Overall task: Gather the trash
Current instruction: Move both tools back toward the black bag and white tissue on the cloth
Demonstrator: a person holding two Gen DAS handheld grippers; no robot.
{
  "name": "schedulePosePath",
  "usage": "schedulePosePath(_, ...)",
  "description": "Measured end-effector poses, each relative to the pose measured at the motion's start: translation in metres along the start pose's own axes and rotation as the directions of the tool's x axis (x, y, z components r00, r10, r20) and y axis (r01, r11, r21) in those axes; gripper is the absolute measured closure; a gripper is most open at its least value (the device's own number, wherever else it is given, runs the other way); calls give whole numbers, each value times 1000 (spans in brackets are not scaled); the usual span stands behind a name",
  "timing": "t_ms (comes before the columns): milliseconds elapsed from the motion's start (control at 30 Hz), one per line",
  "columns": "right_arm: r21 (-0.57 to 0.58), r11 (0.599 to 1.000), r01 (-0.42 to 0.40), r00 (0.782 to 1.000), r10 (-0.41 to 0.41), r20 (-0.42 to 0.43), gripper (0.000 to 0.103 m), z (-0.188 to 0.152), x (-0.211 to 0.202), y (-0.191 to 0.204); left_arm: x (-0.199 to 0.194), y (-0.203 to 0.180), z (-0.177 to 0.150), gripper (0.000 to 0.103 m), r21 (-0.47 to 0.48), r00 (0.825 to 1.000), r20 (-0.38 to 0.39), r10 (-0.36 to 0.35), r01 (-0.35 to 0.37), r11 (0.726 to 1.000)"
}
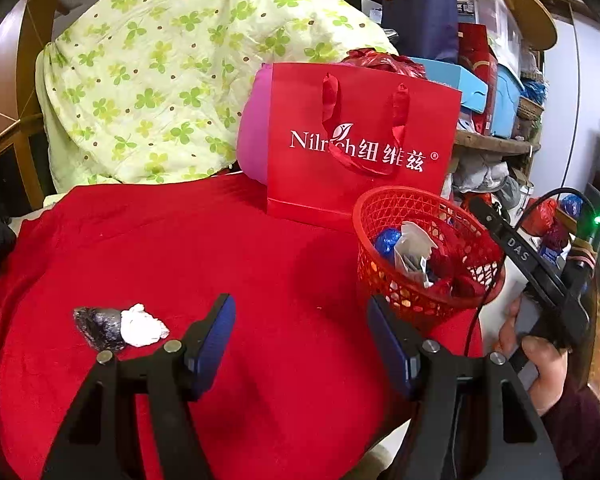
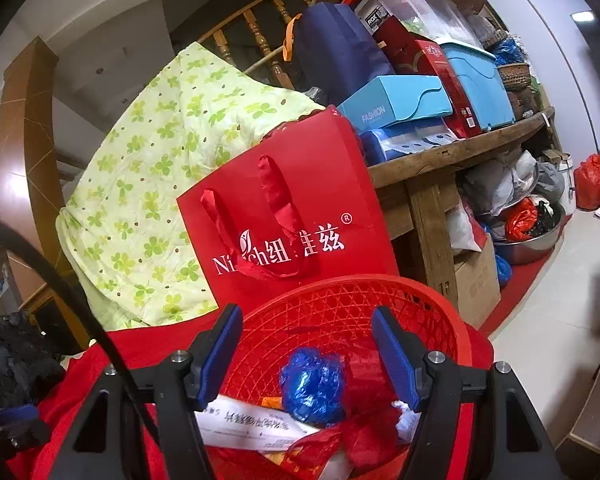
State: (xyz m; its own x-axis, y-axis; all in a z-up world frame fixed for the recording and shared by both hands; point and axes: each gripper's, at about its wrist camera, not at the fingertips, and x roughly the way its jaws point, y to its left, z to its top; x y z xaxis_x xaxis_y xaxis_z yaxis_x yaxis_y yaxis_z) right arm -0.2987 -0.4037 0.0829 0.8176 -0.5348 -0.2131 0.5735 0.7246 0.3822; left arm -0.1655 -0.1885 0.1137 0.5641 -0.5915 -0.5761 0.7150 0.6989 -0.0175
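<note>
A red mesh basket (image 1: pixel 392 208) stands at the right edge of the red cloth (image 1: pixel 180 248), holding a blue crumpled wrapper (image 1: pixel 386 240), white paper (image 1: pixel 412 248) and red wrappers. On the cloth at the left lie a dark crumpled wad (image 1: pixel 100 326) and a white crumpled wad (image 1: pixel 142 326), touching. My left gripper (image 1: pixel 302 344) is open and empty, to the right of those wads. My right gripper (image 2: pixel 308 352) hangs open over the basket (image 2: pixel 340 300), above the blue wrapper (image 2: pixel 312 384) and a printed paper slip (image 2: pixel 252 428). Nothing sits between its pads.
A red paper gift bag (image 1: pixel 360 148) stands behind the basket, with a pink cushion (image 1: pixel 254 136) and a green clover quilt (image 1: pixel 160 80) further back. A cluttered wooden shelf (image 2: pixel 460 140) with boxes is at the right. A hand (image 1: pixel 540 368) holds the other gripper beside the basket.
</note>
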Motion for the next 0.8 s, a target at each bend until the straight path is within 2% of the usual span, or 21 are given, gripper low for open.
schedulePosePath(100, -3, 1000, -9, 1000, 9, 1, 32, -5, -3, 10, -12, 5, -1, 34, 2, 1000, 28, 12, -12, 1000)
schedulePosePath(167, -15, 1000, -23, 1000, 23, 0, 32, -7, -4, 16, -17, 9, -4, 28, 2, 999, 41, 26, -26, 1000)
schedulePosePath(267, -43, 998, -39, 999, 39, 8, 32, -11, -5, 28, -19, 13, -10, 26, 5, 997, 53, 50, -50, 999)
schedulePosePath(467, -53, 996, -67, 997, 68, 27, 32, -17, -10, 40, -12, 29, -29, 26, -6, 995, 14, 99, -99, 995)
schedulePosePath(667, -83, 990, -111, 992, 114, 43, 32, -24, -21, 57, -7, 59, -48, 26, -52, 985, -36, 169, -171, 984)
schedulePosePath(800, -111, 972, -209, 977, 211, 10, 32, -39, -34, 83, -8, 77, -56, 26, -84, 977, -52, 208, -212, 974)
